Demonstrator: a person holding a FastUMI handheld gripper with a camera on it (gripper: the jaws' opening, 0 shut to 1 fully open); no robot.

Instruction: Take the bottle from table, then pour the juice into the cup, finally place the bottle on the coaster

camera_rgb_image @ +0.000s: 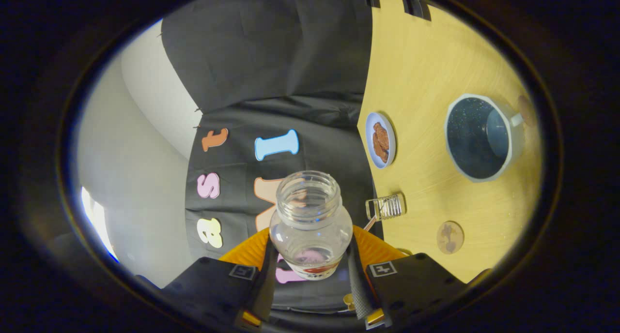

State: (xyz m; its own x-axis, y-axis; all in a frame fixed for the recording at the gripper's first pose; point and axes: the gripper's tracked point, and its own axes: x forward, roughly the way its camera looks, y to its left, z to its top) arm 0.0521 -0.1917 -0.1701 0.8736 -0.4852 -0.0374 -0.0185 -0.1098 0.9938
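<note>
My gripper is shut on a clear, uncapped bottle, both fingers pressing on its lower body. I see the table turned on its side, so the bottle is rolled over roughly level with it. The bottle looks almost empty, with a reddish band near its base. A small ribbed clear glass stands at the table's edge just beside the bottle's neck. Past the glass a round wooden coaster lies on the table.
A dark blue mug with a pale rim and handle stands further out on the wooden table. A small plate of brown biscuits sits near the table's edge. Another round disc lies beyond the mug. Black cloth wall behind.
</note>
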